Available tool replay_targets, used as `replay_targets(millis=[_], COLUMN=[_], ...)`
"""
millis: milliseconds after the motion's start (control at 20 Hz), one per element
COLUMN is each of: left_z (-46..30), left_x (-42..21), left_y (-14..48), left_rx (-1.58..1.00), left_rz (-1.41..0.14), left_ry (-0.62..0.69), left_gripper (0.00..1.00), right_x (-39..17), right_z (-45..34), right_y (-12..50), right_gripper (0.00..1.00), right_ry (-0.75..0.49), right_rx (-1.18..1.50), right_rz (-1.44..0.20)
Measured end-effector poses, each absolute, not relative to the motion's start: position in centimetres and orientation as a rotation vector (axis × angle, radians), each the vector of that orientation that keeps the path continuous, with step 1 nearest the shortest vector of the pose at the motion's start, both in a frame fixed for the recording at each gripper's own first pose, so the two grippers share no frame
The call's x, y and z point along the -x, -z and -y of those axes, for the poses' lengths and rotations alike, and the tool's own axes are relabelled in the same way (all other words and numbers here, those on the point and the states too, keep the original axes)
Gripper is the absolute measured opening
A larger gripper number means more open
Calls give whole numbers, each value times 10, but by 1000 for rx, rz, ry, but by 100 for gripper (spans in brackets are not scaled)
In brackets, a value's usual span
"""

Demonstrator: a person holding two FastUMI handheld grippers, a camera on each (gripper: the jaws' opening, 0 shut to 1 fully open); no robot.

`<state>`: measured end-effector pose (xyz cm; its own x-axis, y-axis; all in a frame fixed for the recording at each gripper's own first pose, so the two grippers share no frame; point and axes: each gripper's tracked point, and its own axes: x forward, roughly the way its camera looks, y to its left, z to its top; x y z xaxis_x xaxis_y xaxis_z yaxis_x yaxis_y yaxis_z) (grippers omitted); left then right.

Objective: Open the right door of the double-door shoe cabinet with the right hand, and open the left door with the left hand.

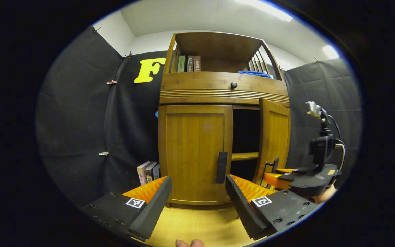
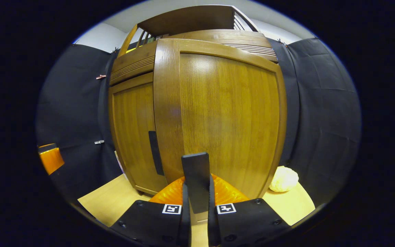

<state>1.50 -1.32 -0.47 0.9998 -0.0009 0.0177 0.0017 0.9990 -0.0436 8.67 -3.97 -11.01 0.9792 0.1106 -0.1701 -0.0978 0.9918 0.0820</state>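
Now right fingers [image 2: 197, 202] clamp the ajar right door's handle [image 2: 195, 171]; left fingers [image 1: 197, 202] gape before the closed left door [image 1: 194, 154].

Cabinet interior [image 1: 246, 130]: dark behind the swung right door [image 1: 275, 137], contents unreadable. Books [image 1: 188, 63] on the top shelf: spine lettering too small to read. Blue item [image 1: 255, 73] beside them: mostly hidden by the shelf edge (kind unclear). Pale lumpy object [image 2: 283, 179] on the floor: partly behind the door, unidentifiable.

Light: bright ceiling strips [image 1: 269, 8] overhead
Glare: soft sheen on right door [image 2: 218, 113] above the claw
Distortion: strong fisheye bowing at edges
Focus: sharp
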Motion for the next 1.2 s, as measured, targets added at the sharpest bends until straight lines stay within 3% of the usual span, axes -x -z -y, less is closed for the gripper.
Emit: replay_targets(millis=[350,900,950,1050,1100,1150,1200], left_z=[47,104,103,102,101,99,97], left_x=[-26,-72,-80,-99,-109,-118,-128], left_y=[4,7,9,12,13,16,17], left_rx=[15,6,3,-9,-15,-17,-13], left_rz=[12,11,11,13,12,9,7], left_ry=[-3,27,25,16,12,6,1], left_gripper=[98,98,98,98,98,98,98], right_x=[-35,8,10,13,14,16,18], right_z=[99,218,228,245,249,252,257], right_y=[107,99,97,92,91,92,91], right_gripper=[22,20,24,13,3,13,3], right_ry=[-105,3,15,21,19,21,31], right_rx=[-85,-97,-90,-95,-95,-88,-76], right_rz=[-185,-185,-182,-170,-172,-172,-167])
